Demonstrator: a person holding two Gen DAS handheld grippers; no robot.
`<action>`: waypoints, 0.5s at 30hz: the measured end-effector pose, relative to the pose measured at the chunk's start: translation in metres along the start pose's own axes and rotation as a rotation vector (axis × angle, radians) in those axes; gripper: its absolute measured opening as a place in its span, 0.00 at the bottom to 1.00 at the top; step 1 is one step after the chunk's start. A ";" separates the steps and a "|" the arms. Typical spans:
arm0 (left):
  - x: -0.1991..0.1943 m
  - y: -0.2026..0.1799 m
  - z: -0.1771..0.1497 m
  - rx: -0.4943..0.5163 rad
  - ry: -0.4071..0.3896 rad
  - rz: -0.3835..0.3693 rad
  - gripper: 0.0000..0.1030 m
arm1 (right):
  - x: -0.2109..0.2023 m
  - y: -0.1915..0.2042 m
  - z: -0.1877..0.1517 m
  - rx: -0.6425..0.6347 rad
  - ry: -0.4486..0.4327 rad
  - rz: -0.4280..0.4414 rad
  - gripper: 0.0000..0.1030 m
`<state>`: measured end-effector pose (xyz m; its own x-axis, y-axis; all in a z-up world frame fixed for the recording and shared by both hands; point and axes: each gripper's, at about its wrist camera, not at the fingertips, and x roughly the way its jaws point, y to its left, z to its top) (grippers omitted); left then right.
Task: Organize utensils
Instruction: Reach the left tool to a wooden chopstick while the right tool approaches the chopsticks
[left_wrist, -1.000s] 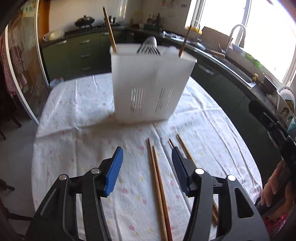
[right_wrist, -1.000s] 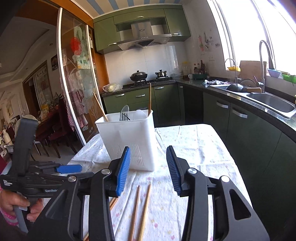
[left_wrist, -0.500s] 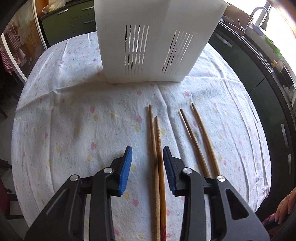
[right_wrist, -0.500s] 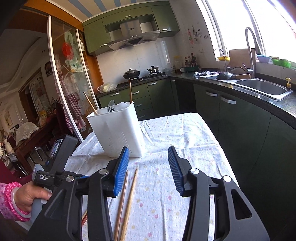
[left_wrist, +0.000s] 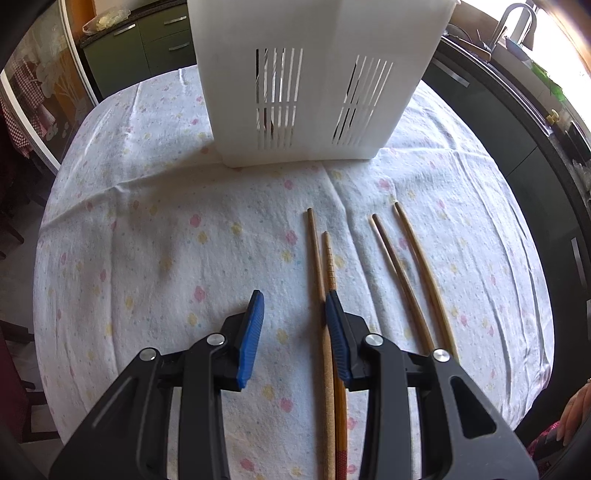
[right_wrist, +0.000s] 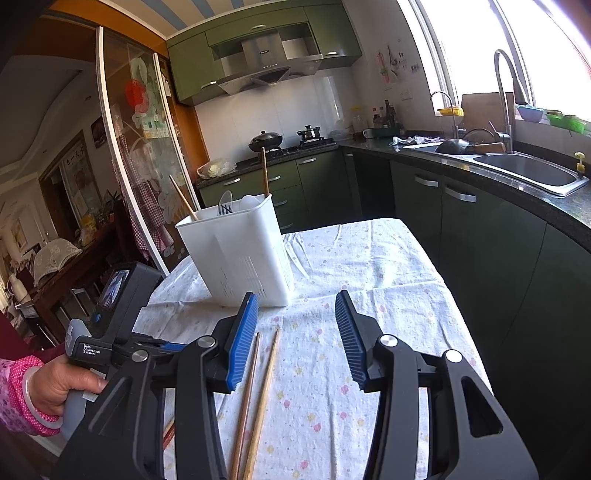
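Note:
A white slotted utensil holder (left_wrist: 314, 81) stands on the flowered tablecloth; in the right wrist view (right_wrist: 240, 254) it holds two chopsticks and other utensils. Two pairs of wooden chopsticks lie on the cloth in front of it: a left pair (left_wrist: 319, 258) and a right pair (left_wrist: 406, 273). My left gripper (left_wrist: 293, 325) is open and low over the cloth, with one chopstick of the left pair between its pads and the other under the right pad (left_wrist: 338, 343). My right gripper (right_wrist: 293, 332) is open and empty, held above the table; two chopsticks (right_wrist: 258, 387) lie below it.
The table (right_wrist: 388, 266) ends close to dark green kitchen cabinets (right_wrist: 480, 229) on the right. A sink and tap (right_wrist: 532, 170) sit beyond. A glass sliding door (right_wrist: 136, 166) stands to the left. The hand holding the left gripper (right_wrist: 66, 387) shows at lower left.
My left gripper has dropped toward the cloth and moved forward over the left chopstick pair, its jaws narrower than a second ago. My right gripper has risen and swung slightly.

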<state>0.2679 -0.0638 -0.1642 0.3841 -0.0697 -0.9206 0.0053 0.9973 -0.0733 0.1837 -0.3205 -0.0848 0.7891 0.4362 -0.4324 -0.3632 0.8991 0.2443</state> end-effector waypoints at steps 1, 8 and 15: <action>0.000 0.001 0.000 0.000 0.004 0.001 0.32 | 0.001 0.001 0.001 -0.002 0.003 0.001 0.43; -0.001 -0.002 -0.005 0.024 0.040 0.011 0.31 | 0.005 0.006 0.000 -0.014 0.023 0.014 0.44; -0.003 0.004 -0.009 0.043 0.044 0.034 0.22 | 0.040 0.046 -0.014 -0.208 0.225 0.081 0.44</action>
<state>0.2585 -0.0594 -0.1655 0.3435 -0.0361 -0.9385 0.0335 0.9991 -0.0262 0.1916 -0.2607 -0.1034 0.6325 0.4825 -0.6060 -0.5319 0.8392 0.1130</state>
